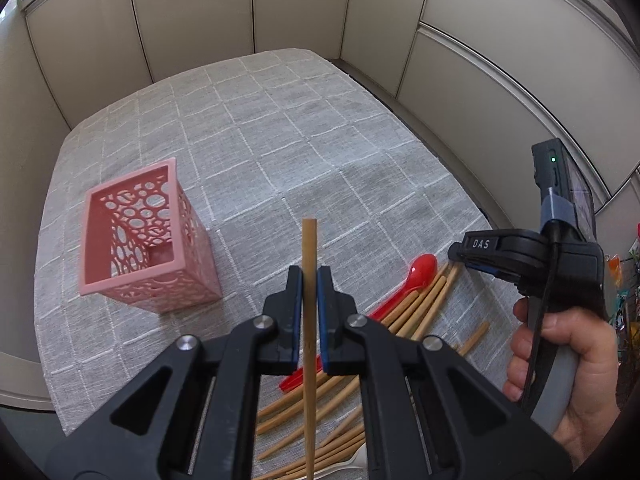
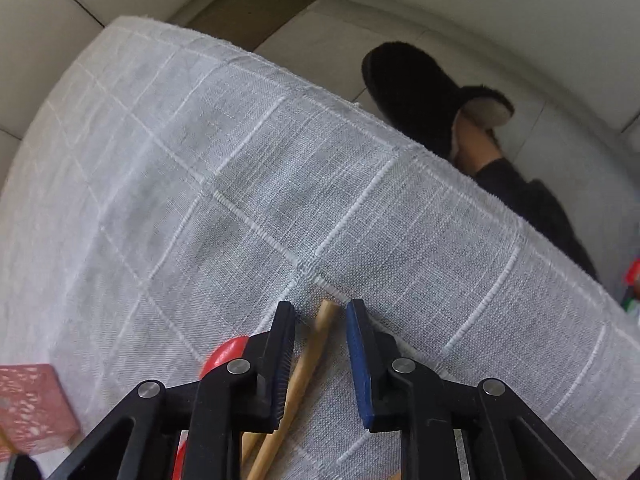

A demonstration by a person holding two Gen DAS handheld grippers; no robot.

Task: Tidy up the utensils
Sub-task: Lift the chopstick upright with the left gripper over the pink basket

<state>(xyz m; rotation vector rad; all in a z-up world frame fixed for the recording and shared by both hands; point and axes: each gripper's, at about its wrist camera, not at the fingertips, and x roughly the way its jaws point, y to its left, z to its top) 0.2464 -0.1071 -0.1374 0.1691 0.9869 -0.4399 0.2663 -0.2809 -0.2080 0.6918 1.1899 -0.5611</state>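
Left claw (image 1: 309, 276) clenched on one wooden chopstick (image 1: 309, 248), lifted clear of the grey checked worktop (image 1: 280, 152), stick end poking out past the pads. Pink holder (image 1: 140, 236) standing near, to the left, well apart from the pile. More chopsticks (image 1: 420, 308) lying loose beside a red spoon (image 1: 416, 274). Right claw (image 2: 320, 316) released, pads either side of another chopstick (image 2: 316, 340) on the worktop, not pressing on it. Hand (image 1: 560, 364) wrapped round that claw's grip.

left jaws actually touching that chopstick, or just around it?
Touching. The left wrist view shows the left gripper shut on the upright chopstick: both blue pads press its sides with no gap, and the stick is lifted off the pile.
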